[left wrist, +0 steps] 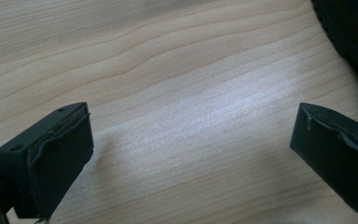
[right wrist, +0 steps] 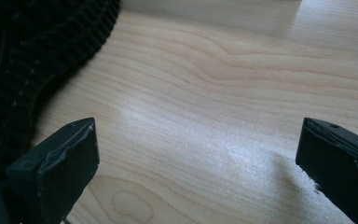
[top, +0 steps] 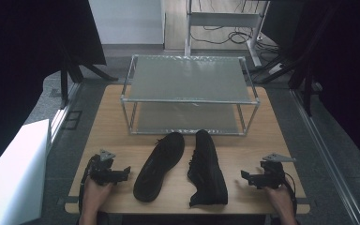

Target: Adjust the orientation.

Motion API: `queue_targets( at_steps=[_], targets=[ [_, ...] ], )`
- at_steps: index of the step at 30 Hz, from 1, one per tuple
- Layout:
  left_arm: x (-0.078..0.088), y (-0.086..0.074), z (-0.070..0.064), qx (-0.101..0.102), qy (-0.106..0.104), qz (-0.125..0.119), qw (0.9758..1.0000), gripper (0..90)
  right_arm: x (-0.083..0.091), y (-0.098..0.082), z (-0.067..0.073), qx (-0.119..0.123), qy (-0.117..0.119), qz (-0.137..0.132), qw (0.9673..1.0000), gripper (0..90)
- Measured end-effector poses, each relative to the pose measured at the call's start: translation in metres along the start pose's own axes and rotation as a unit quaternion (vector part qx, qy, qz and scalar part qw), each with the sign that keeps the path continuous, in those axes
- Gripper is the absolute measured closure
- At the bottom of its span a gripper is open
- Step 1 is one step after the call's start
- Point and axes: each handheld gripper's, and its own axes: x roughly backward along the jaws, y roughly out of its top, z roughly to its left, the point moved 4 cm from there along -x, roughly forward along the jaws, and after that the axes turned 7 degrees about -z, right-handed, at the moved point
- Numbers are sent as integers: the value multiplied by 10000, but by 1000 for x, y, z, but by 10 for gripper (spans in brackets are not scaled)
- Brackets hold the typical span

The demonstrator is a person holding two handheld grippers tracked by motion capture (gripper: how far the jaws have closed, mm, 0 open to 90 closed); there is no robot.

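Two grippers sit low at the near table edge, one per hand — left gripper (top: 122,172) and right gripper (top: 247,179), jaws of both spread wide over bare wood, gripping nothing. Between them lie two black shoes: the left shoe (top: 160,165) angled, toe away; the right shoe (top: 207,168) tipped on its side. Beyond the shoes stands one metal rack (top: 190,100) with two shelves — both bare — on the wooden table (top: 110,119).
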Motion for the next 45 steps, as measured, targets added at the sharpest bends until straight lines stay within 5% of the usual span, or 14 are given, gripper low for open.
queue_targets(
  at_steps=[10,33,45],
  targets=[
    [1,3,1,37,38,-52,10000,0,0,2,1,-20,7,-63,10000,0],
    [0,5,-7,-327,-80,-67,9994,0,-2,3,2,-2,-5,-66,10000,0],
    [-6,2,-26,-776,-486,115,9957,0,-3,2,2,14,-2,-59,10000,0]
  ],
)
